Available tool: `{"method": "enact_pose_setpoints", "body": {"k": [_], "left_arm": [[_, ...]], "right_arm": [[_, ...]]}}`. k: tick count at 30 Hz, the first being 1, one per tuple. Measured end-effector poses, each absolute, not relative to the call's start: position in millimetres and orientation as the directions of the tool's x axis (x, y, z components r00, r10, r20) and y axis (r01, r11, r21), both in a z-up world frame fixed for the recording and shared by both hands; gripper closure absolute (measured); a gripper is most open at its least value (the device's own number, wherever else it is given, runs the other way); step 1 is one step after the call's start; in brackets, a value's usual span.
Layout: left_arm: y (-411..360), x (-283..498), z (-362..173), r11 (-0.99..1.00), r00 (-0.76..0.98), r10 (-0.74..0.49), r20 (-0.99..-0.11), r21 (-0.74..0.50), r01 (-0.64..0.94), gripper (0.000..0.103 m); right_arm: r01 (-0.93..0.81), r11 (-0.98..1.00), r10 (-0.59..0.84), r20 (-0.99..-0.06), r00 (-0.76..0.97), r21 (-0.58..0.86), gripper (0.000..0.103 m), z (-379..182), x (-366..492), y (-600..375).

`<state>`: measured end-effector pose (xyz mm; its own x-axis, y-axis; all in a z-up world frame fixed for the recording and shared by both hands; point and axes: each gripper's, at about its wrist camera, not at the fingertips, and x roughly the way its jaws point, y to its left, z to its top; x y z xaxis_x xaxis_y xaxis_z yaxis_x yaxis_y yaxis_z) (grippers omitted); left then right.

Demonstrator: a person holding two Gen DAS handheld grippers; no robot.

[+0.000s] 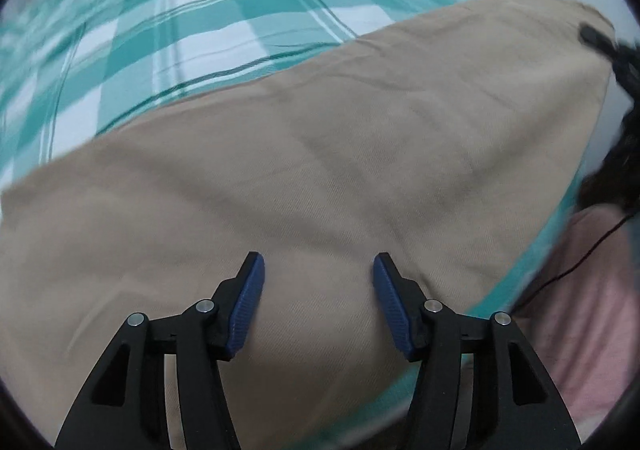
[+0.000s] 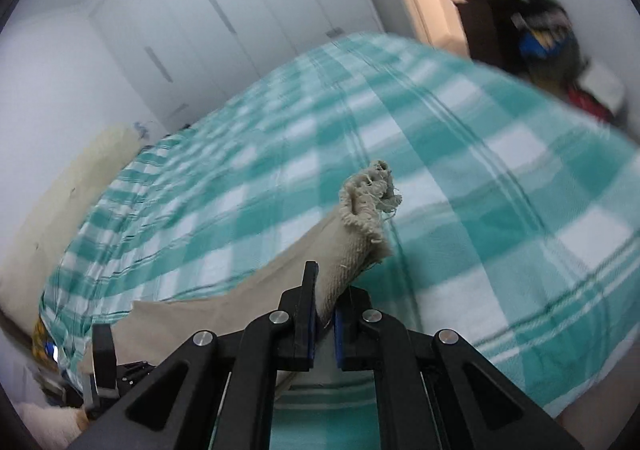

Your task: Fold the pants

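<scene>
The left gripper (image 1: pixel 318 270) hangs spread and empty over the tan pants (image 1: pixel 320 154) on the checked bedspread (image 1: pixel 180 30), while the right gripper (image 2: pixel 325 290) pinches their frayed hem (image 2: pixel 368 190).

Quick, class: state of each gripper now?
Left gripper: open above the khaki pants.
Right gripper: shut on the pants' frayed hem.

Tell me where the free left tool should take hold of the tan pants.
Probably the long edge of the pants bordering the checked bedspread, from above. The cloth lies flat, so only an edge gives the open left tool something to pinch. The right tool already clamps the frayed hem.
</scene>
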<state>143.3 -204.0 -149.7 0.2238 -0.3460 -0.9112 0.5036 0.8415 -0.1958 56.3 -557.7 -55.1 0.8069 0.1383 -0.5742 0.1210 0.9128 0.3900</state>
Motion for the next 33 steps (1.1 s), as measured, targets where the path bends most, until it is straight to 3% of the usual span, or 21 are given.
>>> {"method": "enact_pose_setpoints", "body": {"k": [3,7,10,13,15,16,17,20,24,26,30,33], "left_arm": [[-150.3,144.8,-123.7,0.876,0.277,-0.385,-0.88,-0.255,0.409,0.034],[-61.3,139.4,-100.4,0.929,0.38,-0.354,-0.855,-0.276,0.245,0.033],[13.3,128.1,-90.8,0.956,0.457,-0.289,-0.841,-0.275,0.099,0.033],[79.9,111.7,-88.4,0.955,0.514,-0.228,-0.827,-0.292,-0.046,0.033],[120.1,101.3,-90.9,0.944,0.541,-0.178,-0.822,-0.298,-0.143,0.033],[138.4,98.2,-93.8,0.935,0.547,-0.149,-0.824,-0.298,-0.194,0.033],[160.1,89.4,-95.9,0.921,0.55,-0.119,-0.827,-0.299,-0.251,0.033],[190.1,72.9,-102.3,0.882,0.556,-0.086,-0.827,-0.323,-0.344,0.033],[194.4,58.2,-105.5,0.876,0.558,-0.094,-0.824,-0.335,-0.346,0.033],[173.8,66.7,-106.7,0.892,0.558,-0.134,-0.819,-0.345,-0.293,0.033],[95.3,92.5,-102.9,0.93,0.537,-0.257,-0.803,-0.357,-0.09,0.033],[31.9,104.0,-105.5,0.95,0.516,-0.302,-0.801,-0.295,0.099,0.03]], "right_arm": [[-0.03,0.947,0.196,-0.503,0.842,0.319,0.097,-1.1,48.1,-516.0],[-0.29,0.933,0.356,-0.434,0.827,0.213,0.097,61.4,38.3,-428.6],[-0.481,0.857,0.513,-0.413,0.753,0.187,0.096,80.9,33.7,-348.5],[-0.636,0.733,0.667,-0.438,0.603,0.24,0.095,61.4,35.7,-255.3],[-0.668,0.678,0.721,-0.456,0.523,0.307,0.082,32.4,39.5,-209.9],[-0.679,0.637,0.756,-0.464,0.461,0.364,0.057,14.3,43.7,-189.2],[-0.677,0.606,0.782,-0.47,0.409,0.418,0.046,-3.7,46.3,-174.6],[-0.602,0.625,0.774,-0.496,0.393,0.498,0.048,-39.8,54.9,-171.8],[-0.498,0.795,0.6,-0.569,0.563,0.346,0.055,-40.8,62.1,-232.6],[-0.45,0.869,0.467,-0.638,0.612,0.205,0.072,-45.5,71.3,-258.3],[-0.432,0.884,0.416,-0.723,0.552,0.178,0.081,-85.2,88.7,-271.9],[-0.478,0.859,0.377,-0.858,0.348,0.184,0.083,-158.5,91.0,-239.2]]}}
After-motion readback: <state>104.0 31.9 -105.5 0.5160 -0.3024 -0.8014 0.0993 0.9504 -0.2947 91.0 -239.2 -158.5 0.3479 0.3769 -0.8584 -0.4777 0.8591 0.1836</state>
